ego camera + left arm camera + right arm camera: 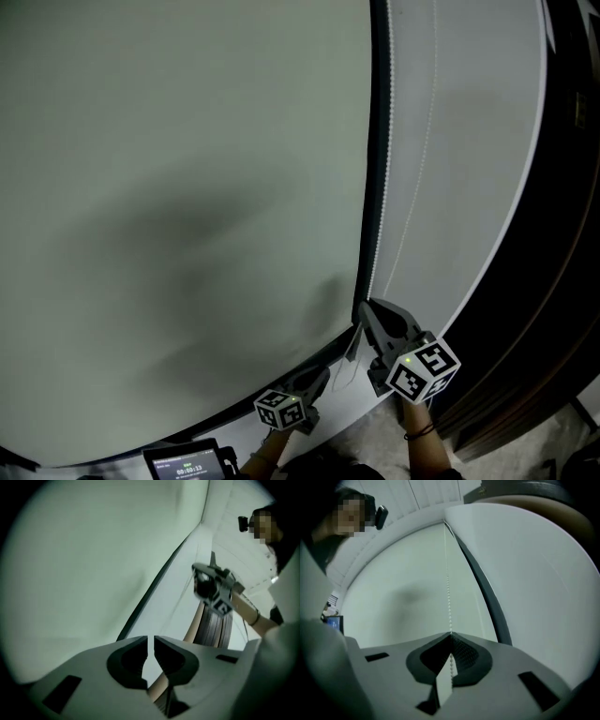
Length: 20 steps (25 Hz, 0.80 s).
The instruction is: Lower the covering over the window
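our right gripper (450, 637) had its jaws clenched on the bead chain (448, 597), whose long line ran straight up from them along the right edge of the blind (187, 187), while our left gripper (151, 644) sat lower and to the left, farther from it, jaws slightly parted around nothing.

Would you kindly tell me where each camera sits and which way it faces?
Head view: on the person's head, facing the pale fabric roller blind; the left gripper, right gripper and a wrist show below.
Left gripper view: on the left gripper, along its slightly parted, empty jaws; the person's right forearm shows.
Right gripper view: on the right gripper, up the thin white bead chain its jaws pinch.
Shared: head and left gripper views both show the right gripper.
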Motion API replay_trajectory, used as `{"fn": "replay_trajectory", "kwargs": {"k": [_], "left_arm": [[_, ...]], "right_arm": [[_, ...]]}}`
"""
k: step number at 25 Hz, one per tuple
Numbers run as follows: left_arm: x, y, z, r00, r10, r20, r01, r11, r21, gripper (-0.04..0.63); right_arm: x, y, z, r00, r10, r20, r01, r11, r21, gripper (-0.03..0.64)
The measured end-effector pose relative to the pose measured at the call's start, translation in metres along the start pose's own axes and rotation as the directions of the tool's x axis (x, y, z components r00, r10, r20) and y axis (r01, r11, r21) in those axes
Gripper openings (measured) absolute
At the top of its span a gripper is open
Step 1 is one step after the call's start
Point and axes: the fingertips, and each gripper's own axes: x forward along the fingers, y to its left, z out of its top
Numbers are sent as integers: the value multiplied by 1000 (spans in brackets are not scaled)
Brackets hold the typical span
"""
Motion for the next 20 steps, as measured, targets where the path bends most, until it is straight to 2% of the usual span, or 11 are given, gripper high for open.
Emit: {"fn": "replay_trajectory", "kwargs": {"k": [3, 5, 8, 12, 15, 17, 20], "left_arm": [[-4, -17, 58, 993, -71, 98, 62, 994, 87, 28], [4, -40, 98, 980, -143, 136, 117, 976, 183, 28], [16, -88, 152, 952, -256, 168, 191, 925, 328, 44], [26, -139, 212, 918, -347, 192, 224, 852, 472, 97], [32, -154, 237, 902, -385, 196, 246, 830, 500, 103], [36, -156, 241, 900, -394, 185, 255, 823, 508, 109], [36, -163, 235, 900, -409, 153, 276, 804, 526, 109]], "right_arm": [[-8, -4, -82, 990, -48, -129, 55, 997, 51, 12], [-13, -10, -126, 976, -70, -205, 86, 994, 71, 12], [-20, -18, -172, 951, -97, -294, 122, 990, 69, 12], [-30, -25, -224, 901, -124, -417, 168, 983, 70, 12], [-44, -17, -277, 835, -130, -534, 188, 980, 56, 12], [-59, -7, -311, 794, -123, -596, 207, 976, 75, 12], [-78, 6, -344, 753, -116, -648, 232, 968, 96, 12]]}}
